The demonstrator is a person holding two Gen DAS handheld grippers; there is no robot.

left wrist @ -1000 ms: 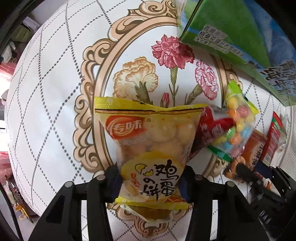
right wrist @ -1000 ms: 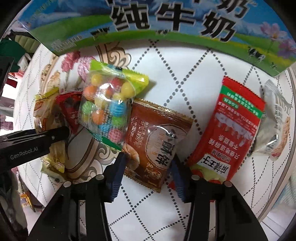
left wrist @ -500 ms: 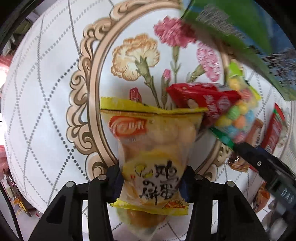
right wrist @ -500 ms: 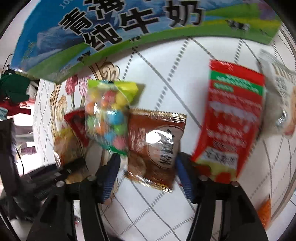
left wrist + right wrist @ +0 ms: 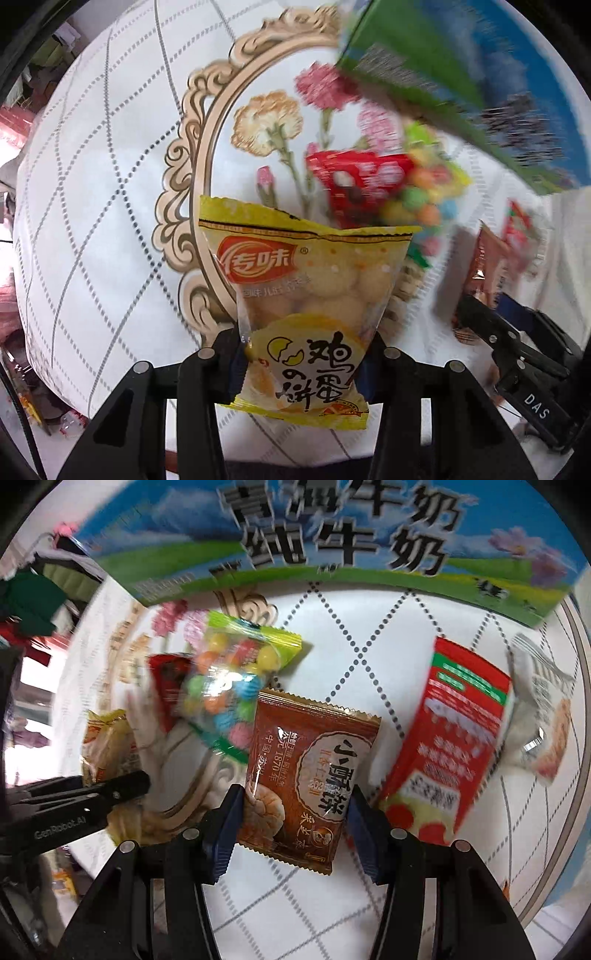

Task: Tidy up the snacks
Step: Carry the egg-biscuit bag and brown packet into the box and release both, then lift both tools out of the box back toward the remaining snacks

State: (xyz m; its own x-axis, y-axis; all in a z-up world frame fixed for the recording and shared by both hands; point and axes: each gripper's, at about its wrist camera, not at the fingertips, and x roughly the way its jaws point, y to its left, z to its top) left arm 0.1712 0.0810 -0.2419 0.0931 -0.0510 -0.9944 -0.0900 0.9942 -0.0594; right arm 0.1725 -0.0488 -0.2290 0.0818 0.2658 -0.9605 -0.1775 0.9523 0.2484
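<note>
Snacks are half sorted at best: my left tongs [image 5: 301, 354] are clamped on the yellow egg-biscuit bag [image 5: 303, 295], lifted off the desk [image 5: 92, 184]. Right tongs [image 5: 293, 823] straddle the brown pastry packet [image 5: 310, 779], pads at its sides, but I can't tell if they're really gripping. Both grips sit low on slippery film, so either could slide out. Candy bag [image 5: 229, 686] overlaps the brown one and might get dragged along.
</note>
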